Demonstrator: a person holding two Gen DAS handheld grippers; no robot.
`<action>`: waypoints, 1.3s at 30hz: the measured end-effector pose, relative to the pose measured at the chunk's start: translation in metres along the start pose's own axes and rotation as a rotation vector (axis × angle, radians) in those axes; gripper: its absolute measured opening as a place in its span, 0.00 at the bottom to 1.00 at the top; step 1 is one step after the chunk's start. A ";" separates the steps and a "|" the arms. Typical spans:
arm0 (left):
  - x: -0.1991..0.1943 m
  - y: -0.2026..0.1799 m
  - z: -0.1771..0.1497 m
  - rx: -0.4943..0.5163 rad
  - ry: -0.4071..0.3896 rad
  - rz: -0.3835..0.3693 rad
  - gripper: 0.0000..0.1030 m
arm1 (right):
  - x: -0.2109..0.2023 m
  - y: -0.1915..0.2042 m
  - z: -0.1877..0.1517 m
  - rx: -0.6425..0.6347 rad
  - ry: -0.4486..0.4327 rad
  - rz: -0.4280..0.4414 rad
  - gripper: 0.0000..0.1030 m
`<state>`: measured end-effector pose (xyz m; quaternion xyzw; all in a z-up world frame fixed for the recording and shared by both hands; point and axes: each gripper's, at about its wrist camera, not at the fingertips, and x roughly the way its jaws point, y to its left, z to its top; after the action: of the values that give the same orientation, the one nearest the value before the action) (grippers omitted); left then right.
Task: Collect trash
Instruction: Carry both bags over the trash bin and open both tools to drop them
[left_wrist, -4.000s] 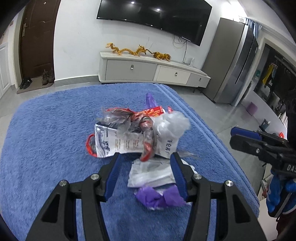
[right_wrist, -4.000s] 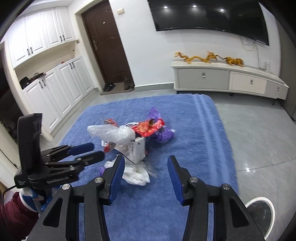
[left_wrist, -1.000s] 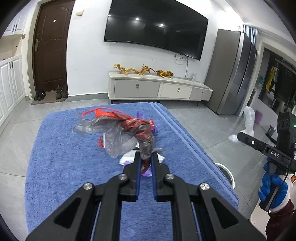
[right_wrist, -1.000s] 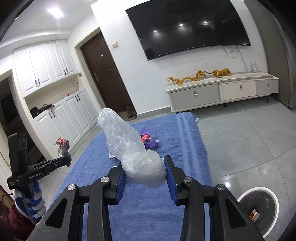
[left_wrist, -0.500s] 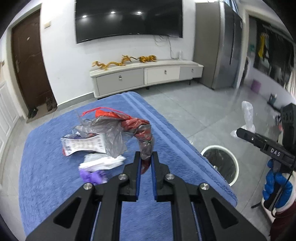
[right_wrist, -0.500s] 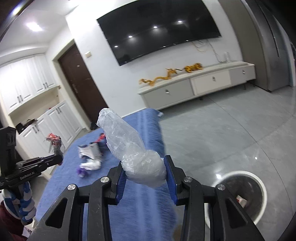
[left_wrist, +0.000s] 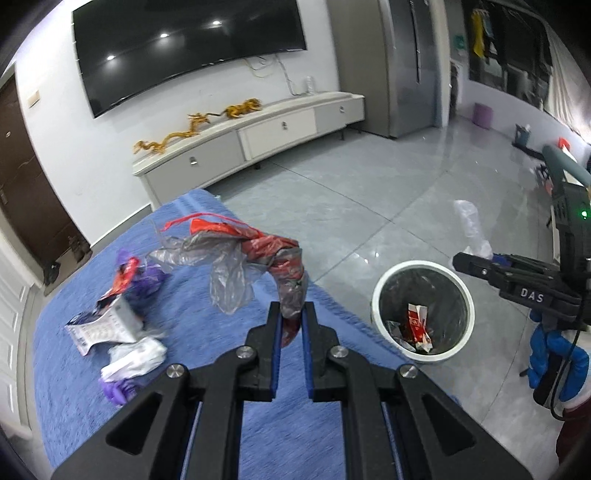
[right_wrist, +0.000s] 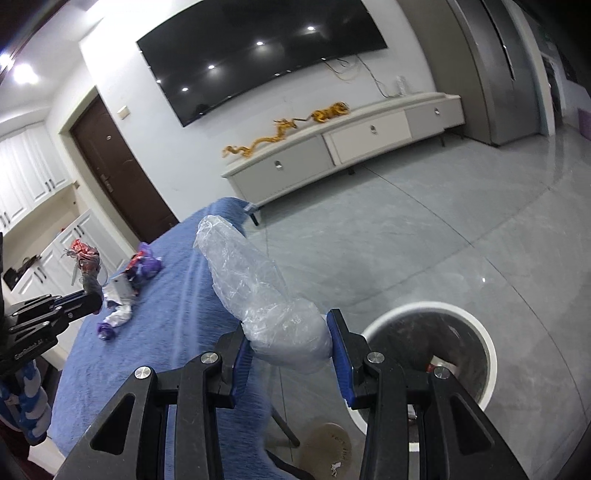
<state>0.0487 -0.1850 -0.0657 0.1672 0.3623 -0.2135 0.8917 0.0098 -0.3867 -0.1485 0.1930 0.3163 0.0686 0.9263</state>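
1. Loose trash (left_wrist: 110, 328) lies on the blue-covered desk (left_wrist: 207, 424), at its left.
2. The left hand-held gripper (left_wrist: 291, 325) is clamped tight on a red and grey plastic bag (left_wrist: 258, 254), lifted off the desk.
3. The white bin (left_wrist: 423, 308) stands on the floor, right of the desk.
4. The right hand-held gripper (right_wrist: 290, 350), partly closed, squeezes a clear plastic bag (right_wrist: 258, 291) beside the bin.

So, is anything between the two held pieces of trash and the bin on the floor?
Nothing visible. The white bin stands open-topped on bare floor beside the blue table edge. The right gripper holds the clear plastic bag, the left gripper the red-grey wrapper; neither is over the opening yet.
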 end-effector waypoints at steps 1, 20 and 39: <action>0.004 -0.004 0.002 0.009 0.005 -0.005 0.09 | 0.001 -0.005 -0.001 0.008 0.003 -0.003 0.35; 0.078 -0.071 0.029 0.108 0.120 -0.168 0.09 | 0.020 -0.080 -0.018 0.157 0.057 -0.129 0.35; 0.186 -0.132 0.062 -0.038 0.370 -0.568 0.11 | 0.063 -0.148 -0.040 0.245 0.218 -0.359 0.52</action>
<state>0.1380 -0.3741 -0.1761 0.0788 0.5539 -0.4129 0.7186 0.0358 -0.4946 -0.2717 0.2360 0.4494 -0.1158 0.8538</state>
